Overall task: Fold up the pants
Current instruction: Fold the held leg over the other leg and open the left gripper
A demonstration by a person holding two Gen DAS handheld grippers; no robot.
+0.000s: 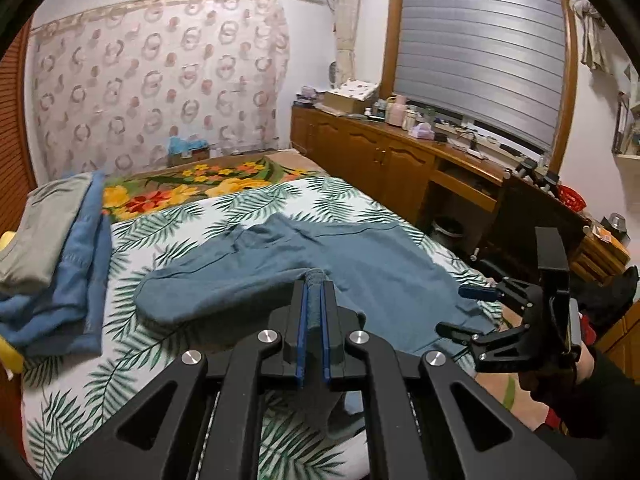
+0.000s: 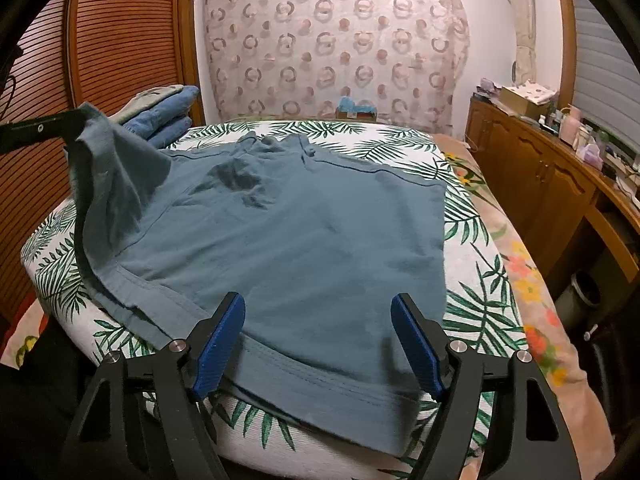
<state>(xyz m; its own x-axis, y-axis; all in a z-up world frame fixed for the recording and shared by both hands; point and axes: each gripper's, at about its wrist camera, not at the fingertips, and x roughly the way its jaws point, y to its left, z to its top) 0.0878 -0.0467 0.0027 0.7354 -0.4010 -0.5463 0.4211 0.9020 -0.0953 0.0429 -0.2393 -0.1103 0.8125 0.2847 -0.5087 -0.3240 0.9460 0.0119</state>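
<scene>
Teal pants point(image 2: 304, 232) lie spread on a palm-leaf sheet point(image 2: 472, 308) on the bed. My left gripper point(image 1: 315, 292) is shut on a bunched edge of the pants point(image 1: 360, 264) and lifts it off the bed; in the right wrist view it shows at the far left point(image 2: 76, 120) with cloth hanging from it. My right gripper point(image 2: 318, 320) is open, its blue-padded fingers point(image 2: 218, 348) hovering just over the near hem of the pants. It also shows at the right of the left wrist view point(image 1: 456, 308), open.
Folded grey and blue clothes point(image 1: 60, 248) are stacked at the bed's left side. A floral blanket point(image 1: 192, 184) lies beyond the sheet. A wooden cabinet point(image 1: 392, 160) with clutter runs along the right wall. A slatted wooden door point(image 2: 120, 40) stands left.
</scene>
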